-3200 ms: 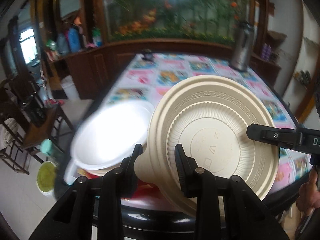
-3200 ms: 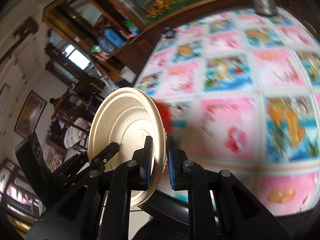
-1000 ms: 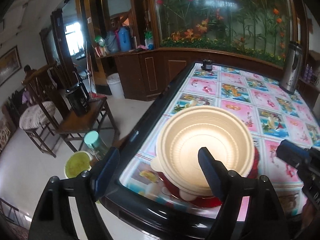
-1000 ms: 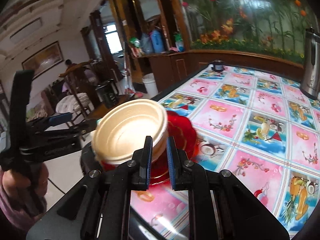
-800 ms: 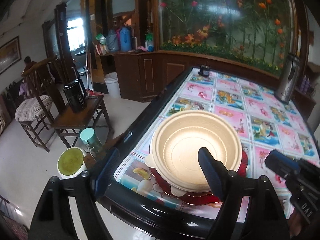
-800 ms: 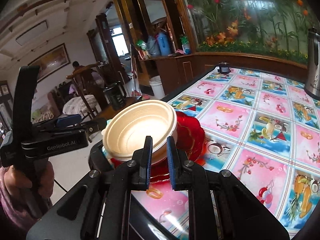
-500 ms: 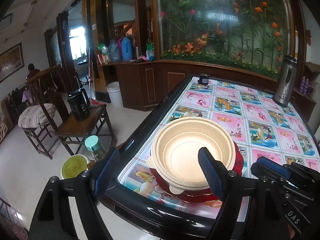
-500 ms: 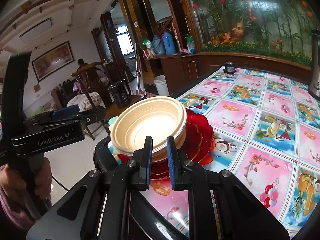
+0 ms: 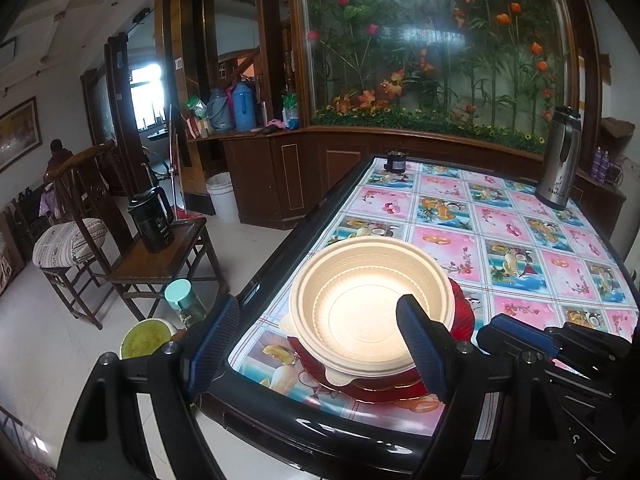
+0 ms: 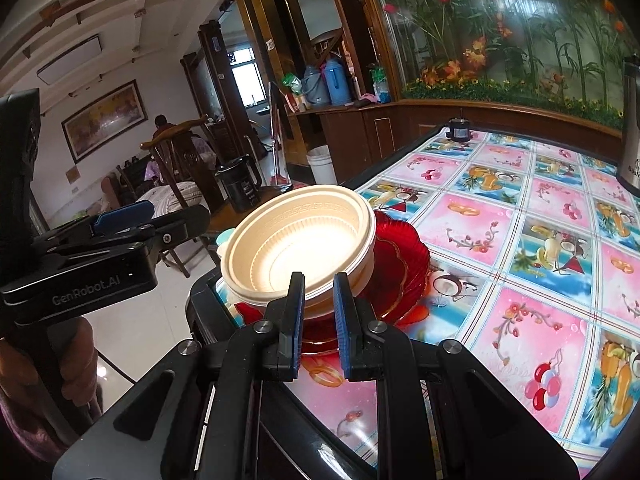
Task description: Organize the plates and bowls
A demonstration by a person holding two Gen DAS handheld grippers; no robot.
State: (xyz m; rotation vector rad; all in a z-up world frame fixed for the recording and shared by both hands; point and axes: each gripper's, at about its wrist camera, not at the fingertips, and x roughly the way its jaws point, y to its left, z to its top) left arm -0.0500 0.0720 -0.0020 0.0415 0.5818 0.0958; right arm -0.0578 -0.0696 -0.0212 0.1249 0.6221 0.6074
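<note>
You are holding both claws off the beige bowl (image 9: 370, 308) stacked on the red plates (image 10: 404, 268) at the counter's near-left corner, left claw (image 9: 316, 344) wide, right claw (image 10: 318, 320) nearly closed and empty, stacking apparently finished.

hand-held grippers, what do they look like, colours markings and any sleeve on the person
Both are black with linkage arms, silver pivot screws and ribbed blue pads. The left hand-held gripper has wide-set fingers; seen from the right wrist, its body reads "GenRobot.AI" in pale letters, and a purplish sleeve shows below the hand. The right hand-held gripper has the same build.
</note>
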